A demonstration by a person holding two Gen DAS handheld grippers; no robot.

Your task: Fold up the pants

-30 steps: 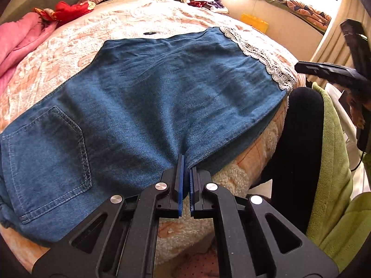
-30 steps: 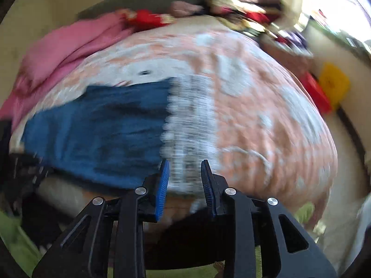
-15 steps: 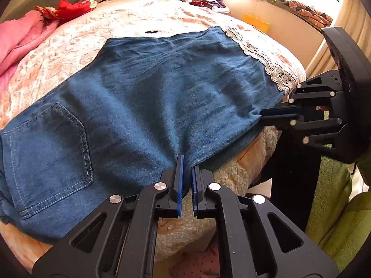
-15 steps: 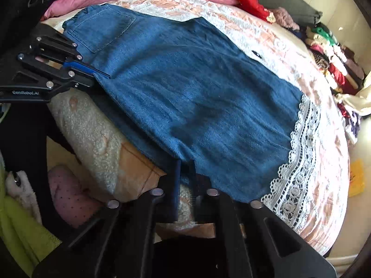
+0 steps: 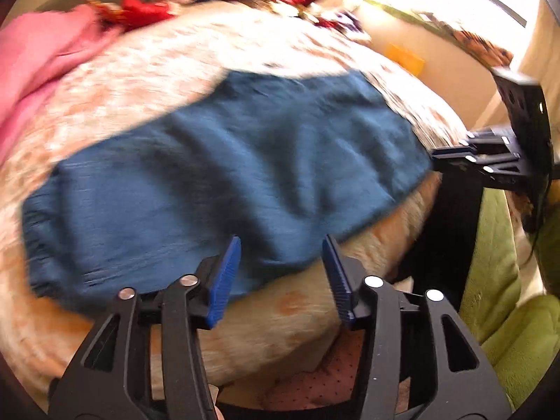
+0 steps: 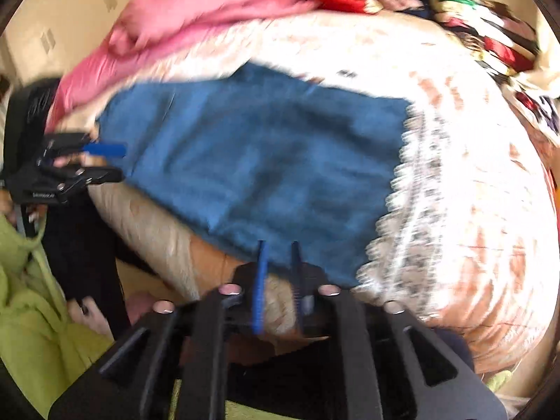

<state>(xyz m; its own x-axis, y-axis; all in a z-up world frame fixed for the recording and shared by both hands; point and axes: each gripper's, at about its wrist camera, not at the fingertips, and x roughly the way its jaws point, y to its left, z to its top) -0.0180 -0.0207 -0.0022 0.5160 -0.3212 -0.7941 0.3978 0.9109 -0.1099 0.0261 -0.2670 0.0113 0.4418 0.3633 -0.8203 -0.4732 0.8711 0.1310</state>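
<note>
The blue denim pants (image 5: 224, 175) lie flat on the bed, lace-trimmed hem (image 6: 416, 189) to the right; both views are motion-blurred. My left gripper (image 5: 281, 245) is open at the pants' near edge, its blue pads apart with nothing between them. It also shows in the right wrist view (image 6: 105, 161) at the pants' left end. My right gripper (image 6: 278, 248) has its jaws narrowly apart at the near edge of the denim beside the lace. It shows in the left wrist view (image 5: 451, 155) touching the pants' right corner.
The bed cover (image 5: 157, 80) is peach and white floral. Pink bedding (image 6: 196, 17) lies at the back left. A heap of mixed clothes (image 6: 490, 35) lies at the back right. A green fleece (image 5: 497, 280) and a black chair back (image 5: 451, 231) stand by the near side.
My left gripper has let go of the near edge and opened wide, pulling back a little. My right gripper's jaws have parted slightly at the hem side. The pants have shifted on the bed.
</note>
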